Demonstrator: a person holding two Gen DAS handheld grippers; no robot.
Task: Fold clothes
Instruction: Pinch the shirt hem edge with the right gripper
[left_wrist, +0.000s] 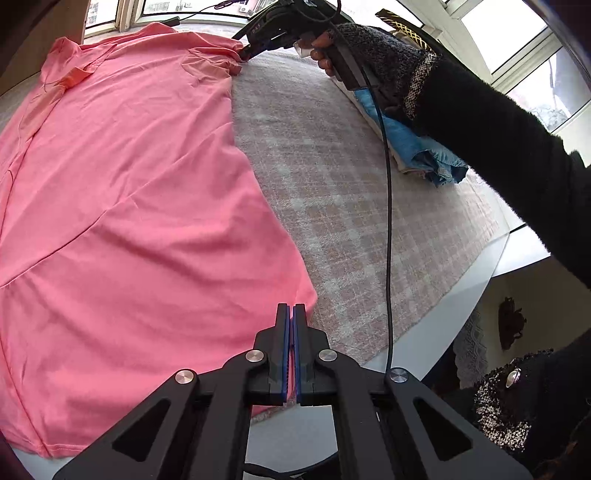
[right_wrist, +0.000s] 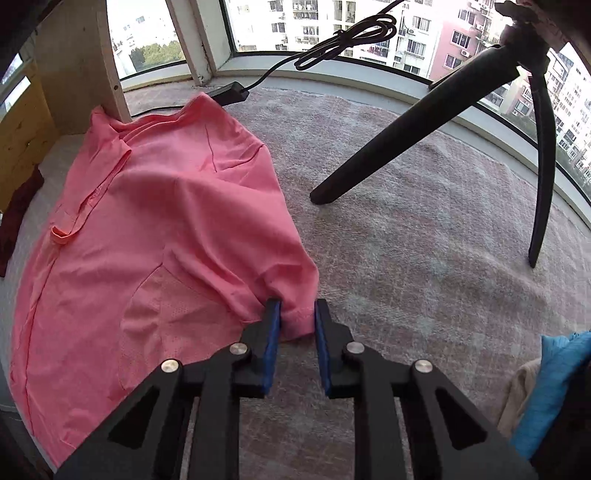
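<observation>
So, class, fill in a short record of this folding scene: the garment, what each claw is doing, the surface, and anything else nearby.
garment: pink shirt, spread out, collar at the far end
left claw: shut on the shirt's near corner
right claw: closed on the bunched sleeve end
surface: pale checked blanket
nearby: blue clothes piled at the blanket's edge; black tripod legs standing on the blanket

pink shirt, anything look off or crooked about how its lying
Mostly flat, but not tidy. The pink shirt is bunched and lifted into a ridge at the sleeve corner where the right gripper has it between its fingers. Its collar end is rumpled near the window. The left gripper pinches the hem edge. No damage shows.
</observation>
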